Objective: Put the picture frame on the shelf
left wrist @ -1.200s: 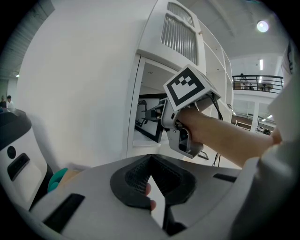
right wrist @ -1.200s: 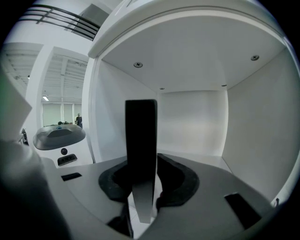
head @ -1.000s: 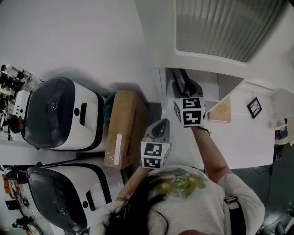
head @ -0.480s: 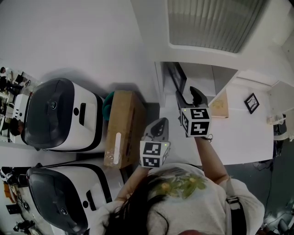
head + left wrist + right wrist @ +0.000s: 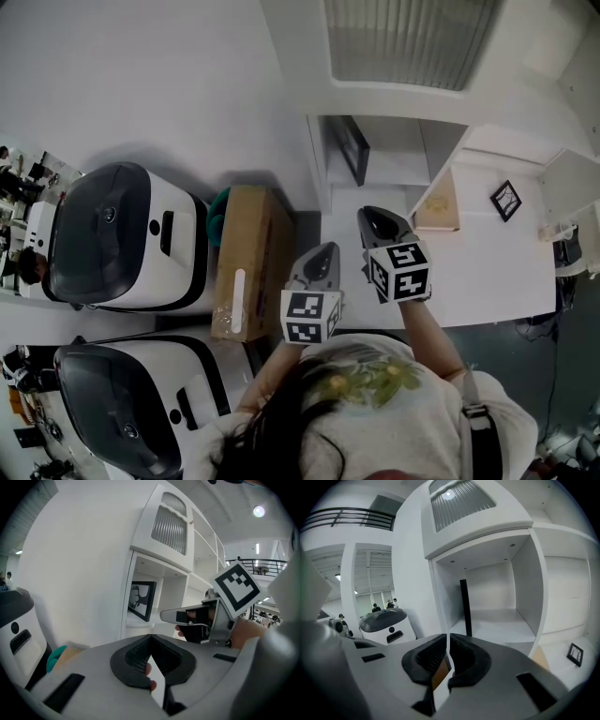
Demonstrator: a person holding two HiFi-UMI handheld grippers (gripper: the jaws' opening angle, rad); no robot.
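no readable text, labels or numbers

I see the picture frame (image 5: 350, 148) black against the white shelf (image 5: 396, 165), the cardboard box (image 5: 251, 267) plain brown, the machine (image 5: 122, 234) beside it white with a dark glossy lid.

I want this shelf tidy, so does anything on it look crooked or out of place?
The picture frame stands in the shelf compartment but edge-on by its left wall, so the picture faces sideways, not outward.
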